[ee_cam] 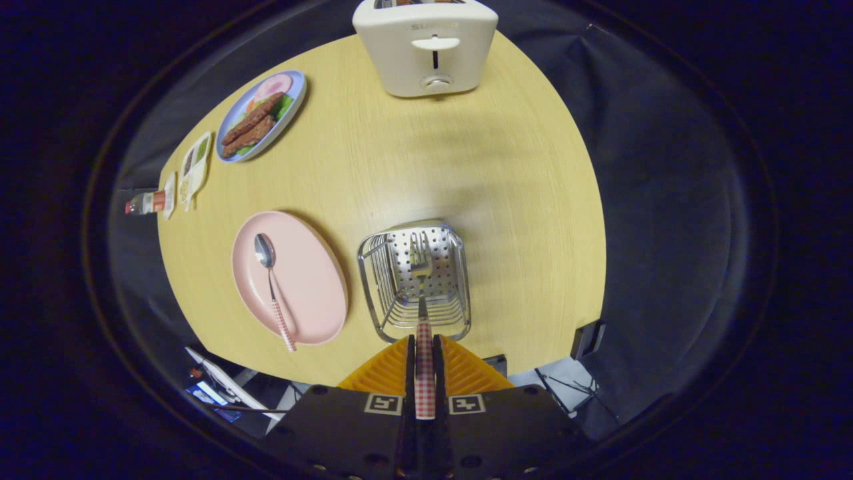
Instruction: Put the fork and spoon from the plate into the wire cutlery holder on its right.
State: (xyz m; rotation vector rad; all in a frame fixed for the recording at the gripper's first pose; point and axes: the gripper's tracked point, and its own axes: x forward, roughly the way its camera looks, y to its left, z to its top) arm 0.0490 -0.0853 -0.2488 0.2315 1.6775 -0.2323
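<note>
Gripper (424, 363): fingers closed on the checked handle of the fork (421, 293), tines hanging over the wire cutlery holder (414, 283) just ahead. Spoon (272, 287) lies on the pink plate (313, 280) left of the holder. Toaster (425, 47) beyond, at the table's (520, 200) far edge.

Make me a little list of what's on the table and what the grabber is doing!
gripper: shut on the fork's checked handle
fork: held above the holder, tines pointing into it
wire cutlery holder: on the table, right of the pink plate
spoon: lying on the pink plate
pink plate: holds just the spoon
toaster: far end of the table
blue plate: food on it, beyond the pink plate
done so far: fork nearly in, spoon waiting
</note>
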